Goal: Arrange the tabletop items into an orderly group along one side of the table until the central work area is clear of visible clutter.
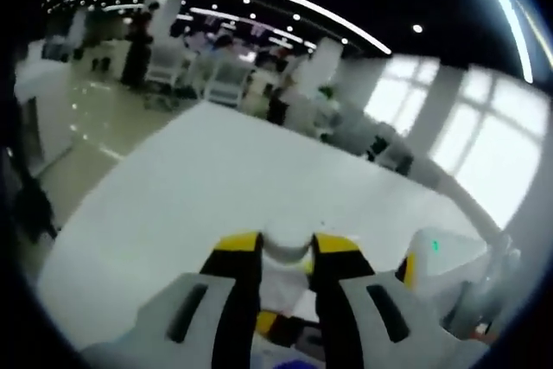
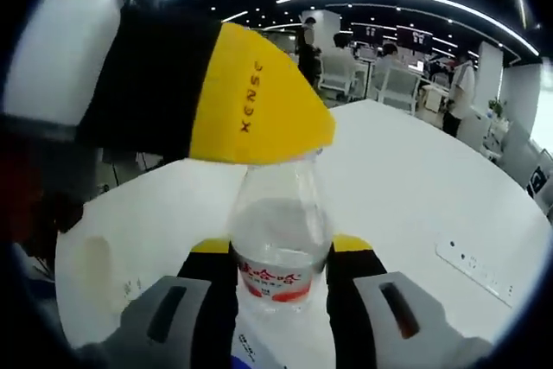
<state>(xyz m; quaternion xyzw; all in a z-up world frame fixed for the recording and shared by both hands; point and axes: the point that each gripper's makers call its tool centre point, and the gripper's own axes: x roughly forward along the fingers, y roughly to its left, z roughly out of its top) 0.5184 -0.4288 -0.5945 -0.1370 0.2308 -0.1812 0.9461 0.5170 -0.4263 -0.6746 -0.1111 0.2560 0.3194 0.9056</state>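
Observation:
A clear plastic water bottle with a red label stands upright between the jaws of my right gripper, which is shut on its body. My left gripper comes in from the upper left of the right gripper view, and its yellow-and-black finger covers the bottle's top. In the left gripper view, my left gripper is shut on a small white round cap. The right gripper's white body shows just to the right of it. Both are over the white table.
A white power strip lies on the table to the right. Beyond the far table edge stand office chairs and people. The floor drops off at the table's left side.

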